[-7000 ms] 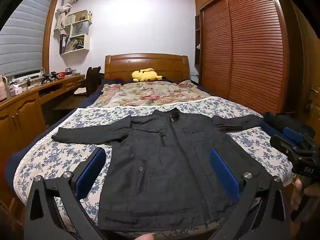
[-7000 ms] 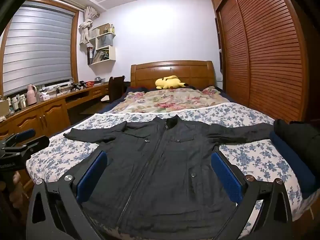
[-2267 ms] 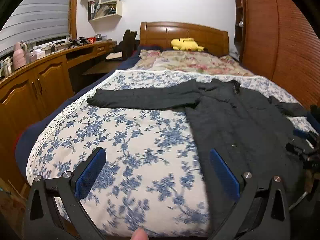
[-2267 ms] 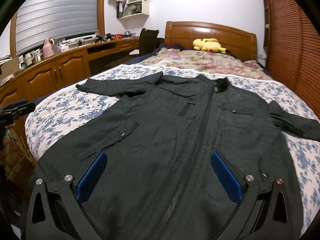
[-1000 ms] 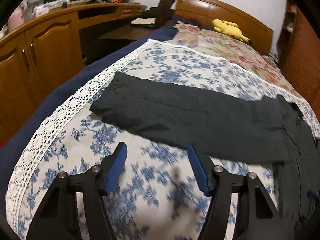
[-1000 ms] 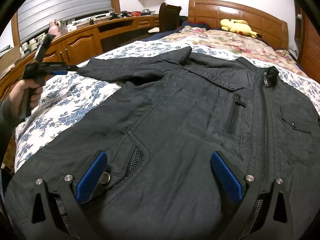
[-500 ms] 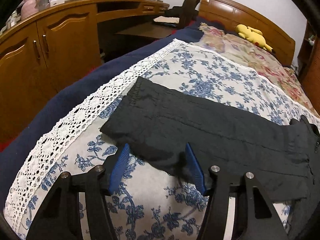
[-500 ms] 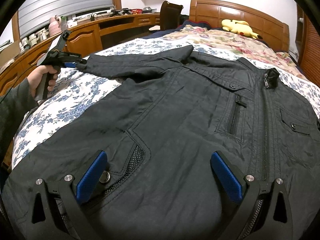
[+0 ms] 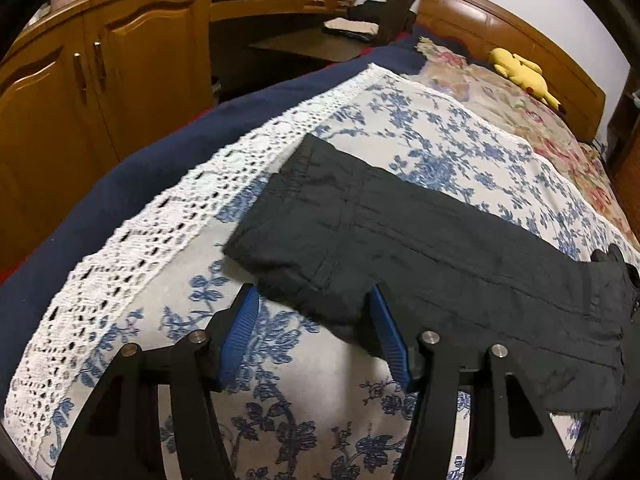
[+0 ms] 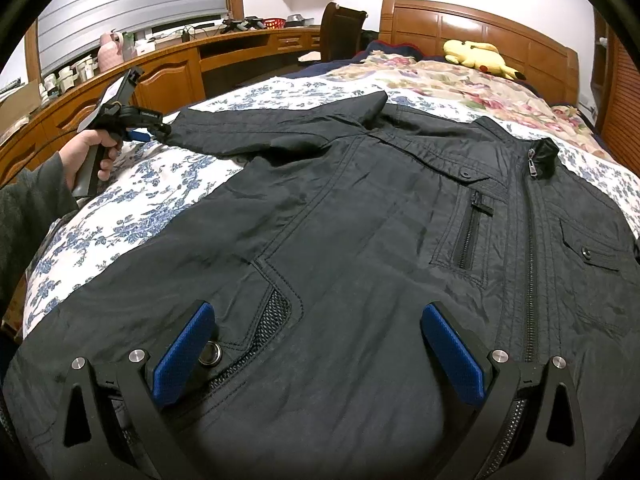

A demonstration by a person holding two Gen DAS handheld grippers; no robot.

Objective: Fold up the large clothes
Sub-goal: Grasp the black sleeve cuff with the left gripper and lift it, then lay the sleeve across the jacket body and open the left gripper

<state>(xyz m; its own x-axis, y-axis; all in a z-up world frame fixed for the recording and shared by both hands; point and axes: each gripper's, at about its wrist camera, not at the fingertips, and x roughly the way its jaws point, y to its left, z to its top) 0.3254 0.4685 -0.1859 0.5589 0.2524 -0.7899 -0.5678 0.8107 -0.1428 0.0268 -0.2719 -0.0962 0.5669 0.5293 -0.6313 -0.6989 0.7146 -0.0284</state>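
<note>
A black zip jacket point(image 10: 360, 220) lies face up and spread flat on the flowered bedspread point(image 9: 440, 152). Its left sleeve point(image 9: 360, 232) stretches toward the lace edge of the bed. My left gripper point(image 9: 316, 312) points down at the cuff end, and the sleeve's near edge lies between its blue pads point(image 9: 244, 320). Its jaws are closing, and the pads do not visibly pinch the cloth. In the right wrist view the left gripper point(image 10: 152, 130) meets the cuff, held by a hand point(image 10: 88, 152). My right gripper point(image 10: 318, 354) hovers open over the jacket's lower front, beside a pocket snap point(image 10: 210, 352).
Wooden cabinets and a desk point(image 9: 120, 60) run close along the bed's left side. A chair point(image 10: 340, 28), the headboard point(image 10: 480, 28) and a yellow plush toy point(image 10: 476, 54) sit at the far end. A rose-patterned quilt point(image 10: 440, 80) covers the head of the bed.
My left gripper has come down and forward onto the sleeve's cuff end, and its jaws have narrowed around the sleeve's edge. The right gripper and the jacket body have stayed put.
</note>
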